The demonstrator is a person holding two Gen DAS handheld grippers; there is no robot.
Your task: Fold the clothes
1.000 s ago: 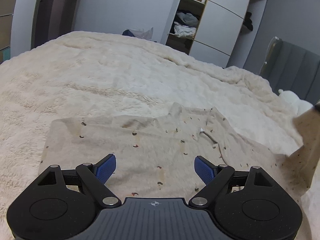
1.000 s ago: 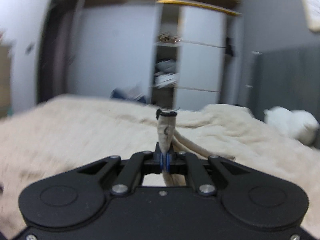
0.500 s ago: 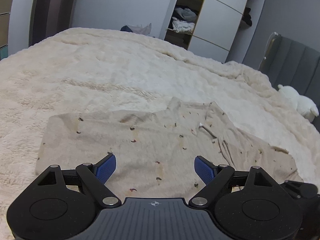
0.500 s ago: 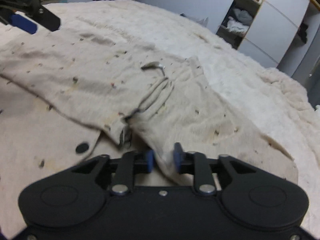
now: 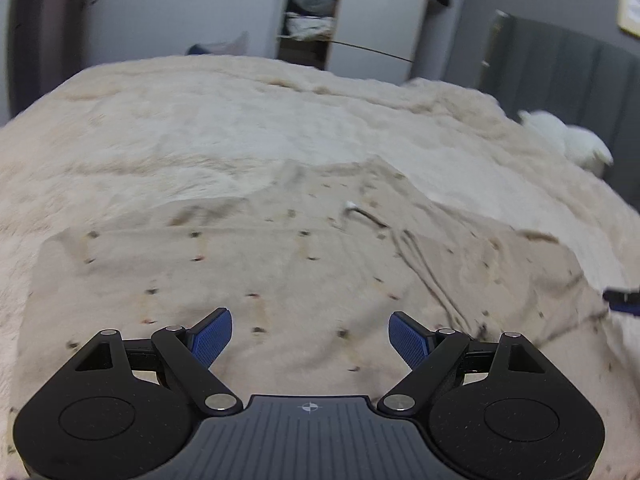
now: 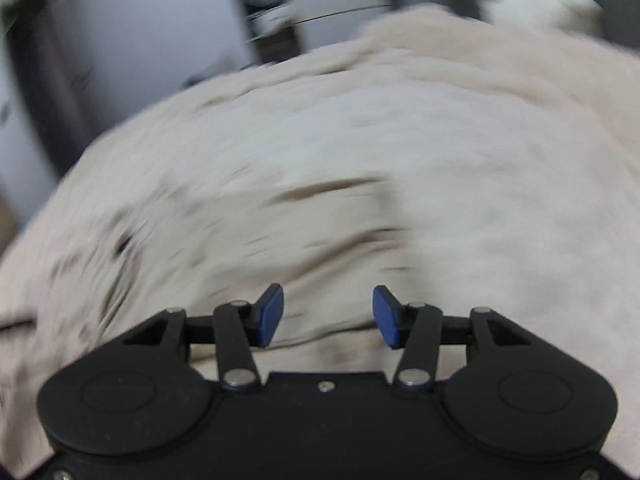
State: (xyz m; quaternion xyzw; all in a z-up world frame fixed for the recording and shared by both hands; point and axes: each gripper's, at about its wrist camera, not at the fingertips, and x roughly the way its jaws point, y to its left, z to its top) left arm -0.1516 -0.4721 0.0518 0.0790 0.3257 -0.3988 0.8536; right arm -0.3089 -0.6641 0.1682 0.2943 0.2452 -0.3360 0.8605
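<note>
Ahead of the left gripper (image 5: 310, 336), whose jaws still gape wide, the speckled beige shirt (image 5: 280, 264) lies spread on the fluffy blanket (image 5: 240, 120). The right gripper (image 6: 328, 316) has let go; its jaws now stand apart, empty, over blurred fabric.

Motion blur smears the garment (image 6: 168, 248) and blanket (image 6: 460, 140) throughout the right wrist view

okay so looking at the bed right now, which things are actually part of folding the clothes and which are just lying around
Part of the job:
shirt, lying flat on the blanket
left gripper, open over it
right gripper, open

Just lying about:
blanket
white soft toy
wardrobe, with clothes on its open shelves
headboard
</note>
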